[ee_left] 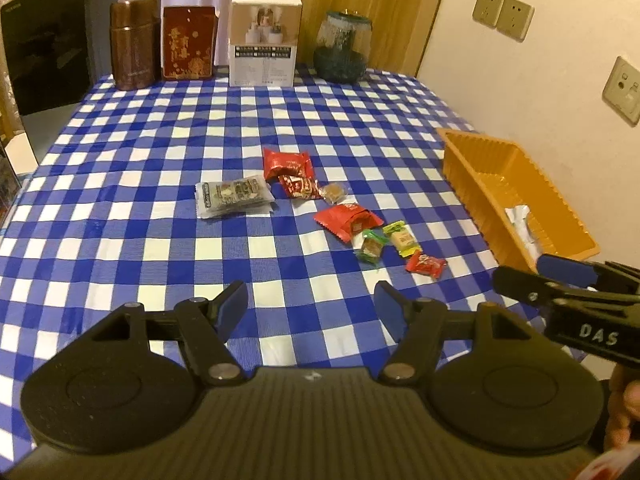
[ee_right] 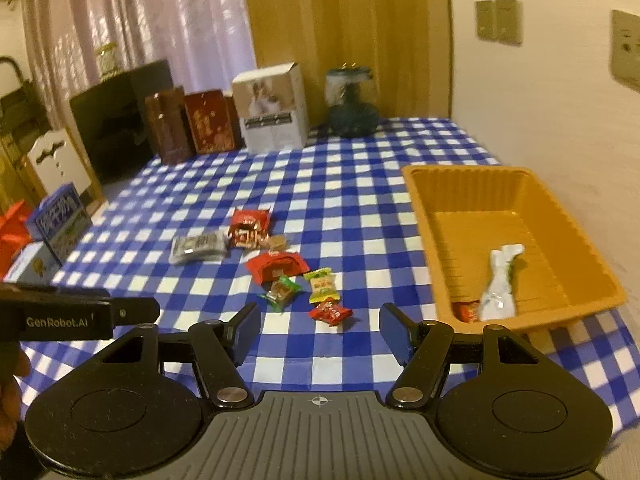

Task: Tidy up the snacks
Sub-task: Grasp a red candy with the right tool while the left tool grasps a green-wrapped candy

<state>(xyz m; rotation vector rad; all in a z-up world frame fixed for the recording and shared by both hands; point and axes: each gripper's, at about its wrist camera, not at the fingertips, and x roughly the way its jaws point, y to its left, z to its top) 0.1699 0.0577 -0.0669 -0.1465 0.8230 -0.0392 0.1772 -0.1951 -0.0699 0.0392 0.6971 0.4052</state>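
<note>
Several wrapped snacks lie mid-table: a grey packet, red packets, a green candy, a yellow-green candy and a small red candy nearest me. An orange tray at the right holds a white packet and a red snack. My left gripper is open and empty above the near table edge. My right gripper is open and empty, just short of the small red candy and left of the tray.
Along the far edge stand a brown tin, a red box, a white carton and a glass jar. A black appliance is at far left. The wall with sockets runs along the right.
</note>
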